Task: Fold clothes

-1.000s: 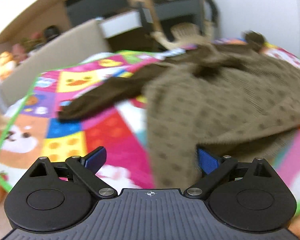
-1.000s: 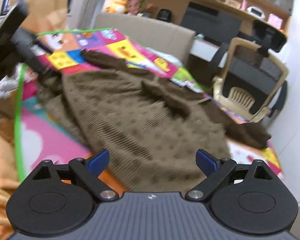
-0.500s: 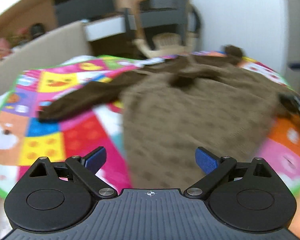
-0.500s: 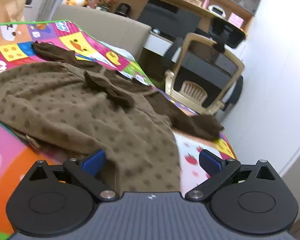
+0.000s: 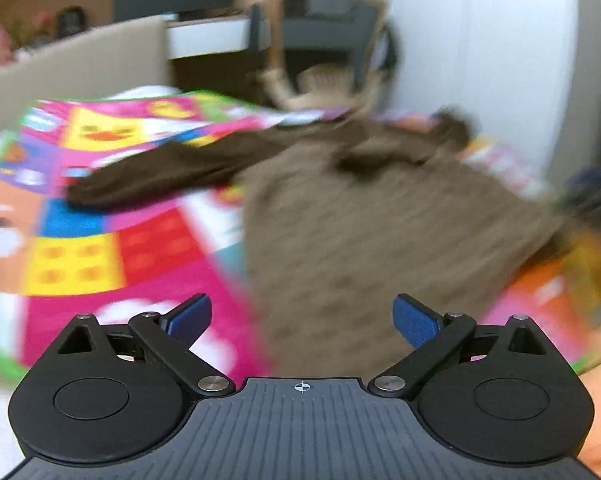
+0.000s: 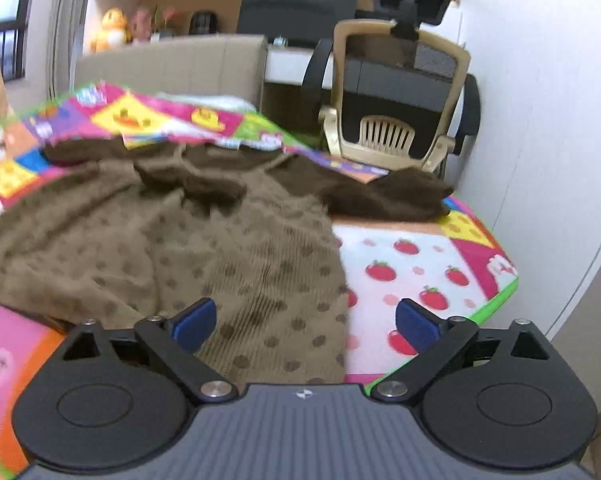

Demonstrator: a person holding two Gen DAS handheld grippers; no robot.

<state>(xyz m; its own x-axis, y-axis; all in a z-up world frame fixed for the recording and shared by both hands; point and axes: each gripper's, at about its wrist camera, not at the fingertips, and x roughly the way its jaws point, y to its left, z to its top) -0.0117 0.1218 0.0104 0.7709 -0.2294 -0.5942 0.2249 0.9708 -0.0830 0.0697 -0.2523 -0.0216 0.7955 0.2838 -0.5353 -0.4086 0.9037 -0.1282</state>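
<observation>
A: Where is the garment found?

B: A brown dotted sweater (image 6: 188,248) is seen spread flat on the colourful play mat (image 6: 420,264). Its hem is turned toward both cameras and its collar toward the far office chair (image 6: 392,92), so the long axis runs away from the holder. One dark sleeve (image 5: 148,176) is stretched out to the left, and the other sleeve (image 6: 384,196) to the right.

A: How are the tools held?

B: The left hand-held gripper (image 5: 300,316) is spread wide with nothing between its pads, and its view is blurred. The right hand-held gripper (image 6: 304,320) is likewise spread wide and empty.

A: Which is nearer to what?

B: The left hem corner is judged to lie just ahead of the left tool, and the right hem edge directly between the right tool's fingers. Contact cannot be confirmed. Each side is best taken by the tool on that side, and a fold along the long axis would likely be started from the hem.
</observation>
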